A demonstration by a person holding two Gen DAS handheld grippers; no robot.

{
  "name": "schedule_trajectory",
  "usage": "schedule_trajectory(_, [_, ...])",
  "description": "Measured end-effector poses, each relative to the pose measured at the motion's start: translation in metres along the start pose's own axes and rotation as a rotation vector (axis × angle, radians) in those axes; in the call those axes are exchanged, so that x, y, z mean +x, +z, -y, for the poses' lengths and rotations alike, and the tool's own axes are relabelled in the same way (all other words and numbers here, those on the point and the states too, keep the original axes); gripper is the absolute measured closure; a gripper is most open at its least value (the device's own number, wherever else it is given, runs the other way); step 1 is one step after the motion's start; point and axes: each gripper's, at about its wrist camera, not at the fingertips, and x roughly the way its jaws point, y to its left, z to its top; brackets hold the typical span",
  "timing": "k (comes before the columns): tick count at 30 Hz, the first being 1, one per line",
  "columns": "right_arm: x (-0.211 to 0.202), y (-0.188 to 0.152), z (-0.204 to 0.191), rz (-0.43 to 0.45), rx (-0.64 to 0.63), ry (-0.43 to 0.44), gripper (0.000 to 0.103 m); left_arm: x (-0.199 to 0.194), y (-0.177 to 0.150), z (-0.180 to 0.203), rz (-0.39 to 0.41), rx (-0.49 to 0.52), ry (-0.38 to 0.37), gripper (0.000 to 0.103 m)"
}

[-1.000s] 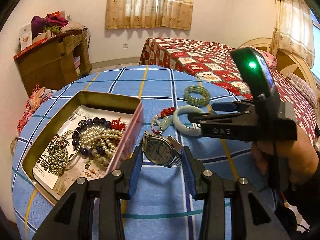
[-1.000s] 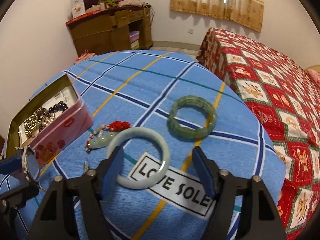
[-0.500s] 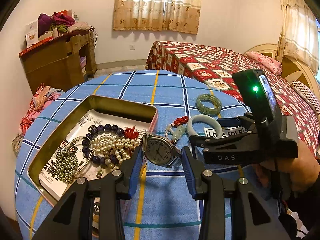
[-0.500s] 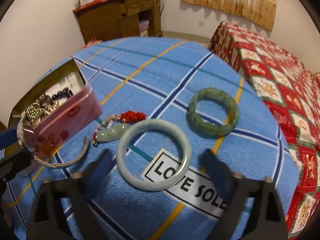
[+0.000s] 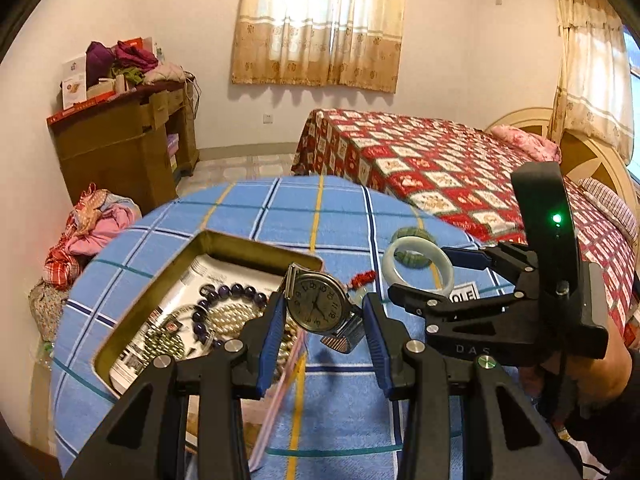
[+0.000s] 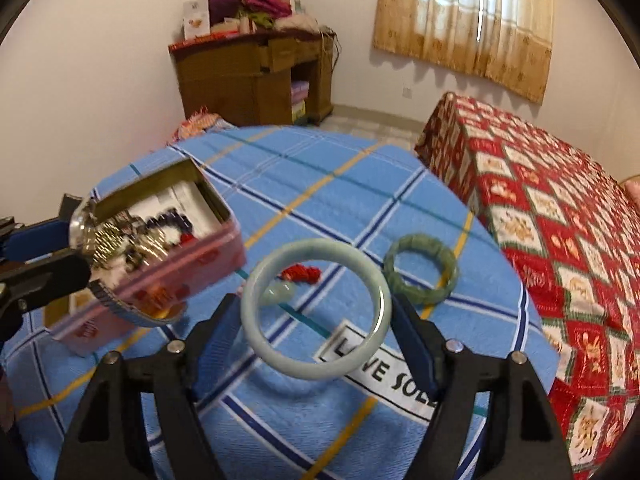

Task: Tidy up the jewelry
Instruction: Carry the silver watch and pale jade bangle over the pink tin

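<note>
My left gripper [image 5: 322, 312] is shut on a silver wristwatch [image 5: 316, 306], held in the air at the near right edge of the open tin box [image 5: 256, 246]. The tin holds pearls, dark beads and other jewelry. My right gripper [image 6: 316, 312] is shut on a pale jade bangle [image 6: 250, 312], which hangs above the blue checked cloth [image 6: 320, 184] and casts a shadow on it. A green segmented bracelet [image 6: 450, 270] and a jade pendant with a red knot [image 6: 304, 272] lie on the cloth beyond the bangle. In the right wrist view the watch [image 6: 84, 224] shows at the far left.
The round table ends close behind the tin and the bracelet. A bed with a red patterned cover [image 6: 560, 220] stands to the right. A wooden cabinet [image 6: 256, 76] piled with clothes stands against the far wall. A person's hand [image 5: 600, 364] holds the right gripper.
Both grippers have risen. The watch left the cloth and now hangs by the tin's edge. The pale bangle, lying on the cloth before, is now gripped and lifted by the right gripper.
</note>
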Motion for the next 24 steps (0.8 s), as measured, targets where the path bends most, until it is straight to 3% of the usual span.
schedule_trajectory(15, [-0.013, 0.025, -0.022, 0.096, -0.038, 0.062, 0.025, -0.029, 0.019, -0.034, 0.069, -0.033, 0.087, 0.063])
schedule_trajectory(24, [-0.012, 0.037, -0.043, 0.114, -0.085, 0.093, 0.025, -0.027, 0.017, -0.051, 0.065, -0.052, 0.126, 0.063])
